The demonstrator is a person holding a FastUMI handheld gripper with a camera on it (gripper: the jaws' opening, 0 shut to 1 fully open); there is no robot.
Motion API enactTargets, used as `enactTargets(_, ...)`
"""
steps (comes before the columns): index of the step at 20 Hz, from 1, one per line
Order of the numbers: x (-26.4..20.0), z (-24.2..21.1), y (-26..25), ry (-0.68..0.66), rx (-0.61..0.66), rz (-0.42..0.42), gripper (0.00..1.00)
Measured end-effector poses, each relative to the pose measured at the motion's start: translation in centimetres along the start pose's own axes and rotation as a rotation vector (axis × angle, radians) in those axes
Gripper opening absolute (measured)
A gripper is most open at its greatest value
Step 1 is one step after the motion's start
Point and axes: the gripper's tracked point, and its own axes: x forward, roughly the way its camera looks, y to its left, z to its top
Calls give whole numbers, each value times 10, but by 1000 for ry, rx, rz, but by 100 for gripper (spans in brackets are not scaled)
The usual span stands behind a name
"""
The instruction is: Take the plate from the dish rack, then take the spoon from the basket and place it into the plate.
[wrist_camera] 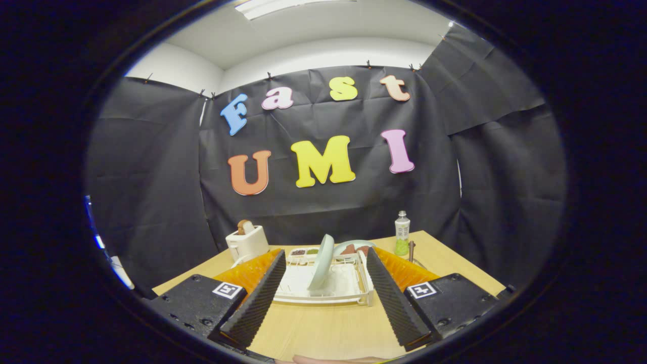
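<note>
A pale green plate (321, 268) stands on edge in the white dish rack (349, 293) on the wooden table (328, 328). My gripper (324, 253) is open and holds nothing. Its fingers frame the rack, which lies just ahead of them, a short way off. The plate sits between the fingertips in line of sight, untouched. To the right, beyond the right finger, a thin brown spoon handle (411, 250) sticks up. Its lower part is hidden behind that finger.
A white toaster (246, 241) with bread in it stands at the back left. Behind the rack are small dishes (303, 251) and another plate with food (354, 246). A green-bottomed bottle (402, 233) stands at the back right, near the table's far edge.
</note>
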Motion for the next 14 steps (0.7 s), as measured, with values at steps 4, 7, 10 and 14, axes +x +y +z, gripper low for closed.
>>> enactTargets(4, 15, 1, -4, 10, -35, -21, 100)
enactTargets(7, 35, 3, -2, 60, -59, -10, 100)
enactTargets(10, 65, 17, -2, 99, -105, -17, 100)
enactTargets(14, 109, 28, 2, 195, -149, -32, 100)
